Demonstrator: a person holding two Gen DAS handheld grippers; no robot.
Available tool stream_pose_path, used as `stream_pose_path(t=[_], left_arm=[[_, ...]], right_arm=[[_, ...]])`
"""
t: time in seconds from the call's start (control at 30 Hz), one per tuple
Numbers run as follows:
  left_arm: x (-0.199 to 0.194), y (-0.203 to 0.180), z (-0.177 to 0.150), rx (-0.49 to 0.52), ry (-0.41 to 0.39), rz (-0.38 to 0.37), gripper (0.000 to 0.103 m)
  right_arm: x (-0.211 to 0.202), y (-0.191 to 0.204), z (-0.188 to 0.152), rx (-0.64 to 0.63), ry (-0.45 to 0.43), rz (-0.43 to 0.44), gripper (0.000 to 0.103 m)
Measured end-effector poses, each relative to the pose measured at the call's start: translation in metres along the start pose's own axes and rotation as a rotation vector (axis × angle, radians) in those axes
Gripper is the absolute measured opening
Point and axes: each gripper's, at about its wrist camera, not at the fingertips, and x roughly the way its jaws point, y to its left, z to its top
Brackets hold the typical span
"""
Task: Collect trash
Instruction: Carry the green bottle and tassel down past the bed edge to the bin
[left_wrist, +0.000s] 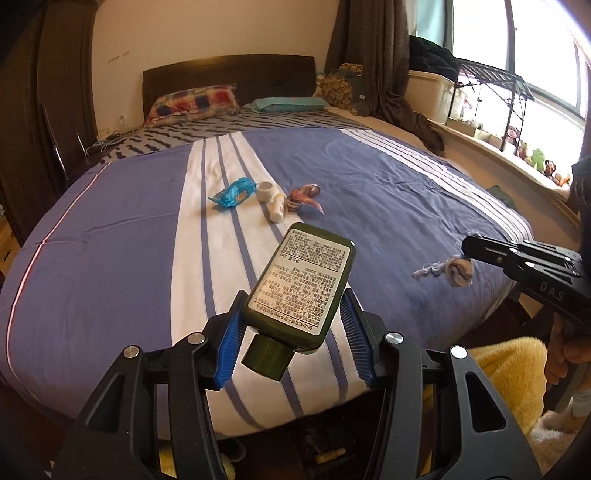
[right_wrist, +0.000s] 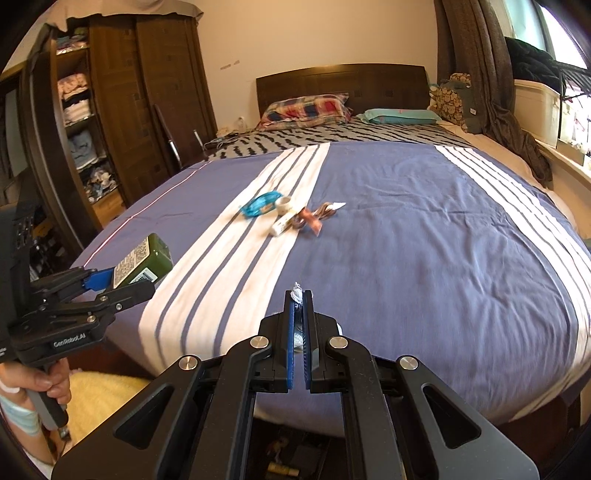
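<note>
Here, left wrist view: left gripper (left_wrist: 291, 332) clamped across a green bottle (left_wrist: 301, 286), cap toward the camera, lifted over the bed (left_wrist: 110, 258) edge for carrying off. Right wrist view: right gripper (right_wrist: 299, 314) level, jaws pinched together on a crumpled tissue (right_wrist: 297, 291); remaining wrappers (right_wrist: 258, 205) lie mid-bed.

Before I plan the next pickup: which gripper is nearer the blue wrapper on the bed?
Left, slightly. The left gripper, holding the green bottle, sits on the wrapper's side of the bed. The right gripper, pinching a tissue scrap, is farther right.
</note>
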Motion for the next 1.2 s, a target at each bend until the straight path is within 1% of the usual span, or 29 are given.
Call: stream_pose_path(t=[0.07,0.17,0.3,0.43,0.53,0.6,0.7,0.73,0.97,1.2], left_arm=[[-0.008,-0.005,-0.013,0.005,0.004,-0.003,0.048],[-0.012,-0.01,-0.037,-0.008,0.035,-0.027,0.048],[-0.002,-0.016,-0.075,-0.026,0.125,-0.055,0.048],[0.018,-0.016,-0.109,-0.047,0.223,-0.071,0.048],[0.035,-0.016,-0.132,-0.056,0.291,-0.08,0.048],[0.047,-0.017,-0.146,-0.063,0.335,-0.095,0.048],[0.07,-0.017,-0.165,-0.075,0.408,-0.102,0.048],[0.075,-0.016,-0.17,-0.078,0.427,-0.106,0.048],[0.117,-0.016,-0.201,-0.094,0.557,-0.118,0.048],[0.146,-0.014,-0.218,-0.116,0.643,-0.149,0.048]], right_arm=[[-0.008,0.005,-0.012,-0.007,0.008,0.01,0.005],[-0.015,0.011,-0.032,-0.01,0.035,0.036,0.005],[-0.012,0.017,-0.059,-0.007,0.092,0.053,0.005],[0.004,0.02,-0.089,0.007,0.179,0.072,0.005],[0.016,0.024,-0.106,0.009,0.232,0.072,0.005],[0.03,0.026,-0.119,0.013,0.283,0.08,0.005],[0.048,0.027,-0.139,0.033,0.35,0.109,0.005],[0.057,0.026,-0.146,0.045,0.379,0.117,0.005],[0.09,0.019,-0.18,0.083,0.494,0.098,0.005],[0.113,0.016,-0.193,0.105,0.58,0.093,0.005]])
